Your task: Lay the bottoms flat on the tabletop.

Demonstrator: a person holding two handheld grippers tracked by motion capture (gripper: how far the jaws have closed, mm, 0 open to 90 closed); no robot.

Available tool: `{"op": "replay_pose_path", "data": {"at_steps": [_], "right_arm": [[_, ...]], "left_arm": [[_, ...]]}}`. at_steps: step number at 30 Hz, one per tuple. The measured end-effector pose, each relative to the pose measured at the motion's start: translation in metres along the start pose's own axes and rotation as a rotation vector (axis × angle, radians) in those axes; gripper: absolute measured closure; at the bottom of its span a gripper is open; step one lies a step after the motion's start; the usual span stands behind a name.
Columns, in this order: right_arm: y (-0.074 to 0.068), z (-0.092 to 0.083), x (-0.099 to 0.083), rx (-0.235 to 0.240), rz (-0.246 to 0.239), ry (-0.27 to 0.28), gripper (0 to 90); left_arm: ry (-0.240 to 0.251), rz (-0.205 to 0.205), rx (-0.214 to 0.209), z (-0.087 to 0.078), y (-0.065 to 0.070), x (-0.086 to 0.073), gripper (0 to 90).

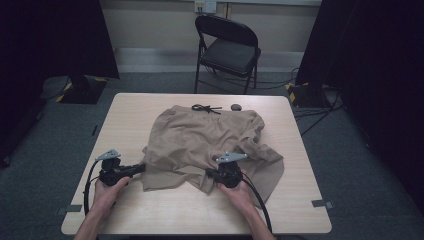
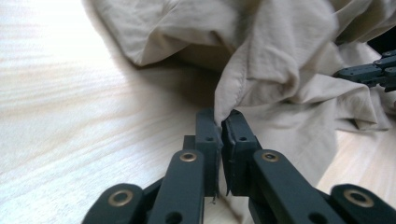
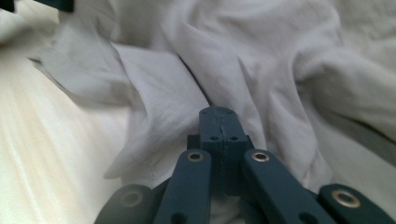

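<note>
Tan shorts (image 1: 200, 140) lie crumpled in the middle of the wooden table (image 1: 150, 212), their black drawstring (image 1: 206, 108) at the far edge. My left gripper (image 1: 141, 168) reaches in from the left, level with the table. In the left gripper view it (image 2: 219, 122) is shut on a hem edge of the shorts (image 2: 280, 60), which rises from the pinch. My right gripper (image 1: 215, 167) sits over the near right leg. In the right gripper view its jaws (image 3: 218, 112) are closed, with folds of the shorts (image 3: 261, 60) running into the tip.
A small dark object (image 1: 236, 106) rests on the table beside the drawstring. A black folding chair (image 1: 227, 50) stands beyond the far edge. Bare tabletop (image 2: 70, 116) runs along the left side and the near edge. The right gripper's jaws (image 2: 369, 72) appear at the right of the left gripper view.
</note>
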State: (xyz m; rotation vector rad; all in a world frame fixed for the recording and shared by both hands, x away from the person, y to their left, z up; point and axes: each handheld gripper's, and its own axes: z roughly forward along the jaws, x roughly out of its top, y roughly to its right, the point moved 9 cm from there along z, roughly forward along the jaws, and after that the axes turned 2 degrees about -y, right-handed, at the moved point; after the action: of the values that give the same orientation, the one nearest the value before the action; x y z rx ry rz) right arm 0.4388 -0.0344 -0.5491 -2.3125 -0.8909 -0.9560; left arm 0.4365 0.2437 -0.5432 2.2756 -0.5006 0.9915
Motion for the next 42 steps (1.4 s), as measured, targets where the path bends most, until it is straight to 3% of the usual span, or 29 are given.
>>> {"op": "replay_pose_path", "data": {"at_steps": [4,5,6,12,17,22,25,28,32,36,38,42], "right_arm": [[-0.004,0.001,-0.003,0.016,-0.004,0.009,84.1],[-0.012,-0.004,-0.003,0.028,-0.025,0.018,72.6],[-0.015,-0.007,-0.002,0.031,-0.034,0.025,70.1],[-0.037,-0.032,-0.005,0.105,-0.085,0.062,65.4],[-0.048,-0.027,-0.027,0.126,-0.118,0.008,52.7],[-0.053,-0.016,-0.034,0.102,-0.164,-0.028,45.6],[-0.053,-0.015,-0.034,0.081,-0.181,-0.034,48.2],[-0.049,-0.015,-0.033,0.027,-0.210,-0.032,61.5],[-0.044,-0.016,-0.033,0.025,-0.182,-0.029,83.0],[-0.042,-0.020,-0.031,0.070,-0.129,-0.014,86.0],[-0.041,-0.026,-0.022,0.100,-0.100,0.024,86.2],[-0.022,-0.042,0.006,0.064,-0.062,0.103,86.3]], "left_arm": [[0.009,0.008,-0.004,-0.002,0.002,0.001,83.2],[0.019,0.009,-0.007,-0.004,0.003,0.003,82.7],[0.019,0.007,-0.004,-0.005,0.004,0.003,82.6],[0.022,0.003,-0.001,-0.005,0.002,0.003,82.6],[0.020,-0.004,0.002,-0.004,0.001,0.003,82.5],[0.022,-0.007,0.001,-0.004,0.001,0.003,82.5],[0.020,-0.008,0.000,-0.004,0.000,0.003,82.3],[0.021,-0.011,-0.001,-0.004,0.000,0.003,82.1],[0.027,-0.011,-0.001,-0.005,-0.001,0.003,81.9],[0.020,-0.016,0.002,-0.005,-0.003,0.002,81.8],[0.021,-0.019,0.003,-0.004,-0.004,0.002,81.8],[0.013,-0.018,0.011,-0.004,-0.005,0.001,81.8]]}}
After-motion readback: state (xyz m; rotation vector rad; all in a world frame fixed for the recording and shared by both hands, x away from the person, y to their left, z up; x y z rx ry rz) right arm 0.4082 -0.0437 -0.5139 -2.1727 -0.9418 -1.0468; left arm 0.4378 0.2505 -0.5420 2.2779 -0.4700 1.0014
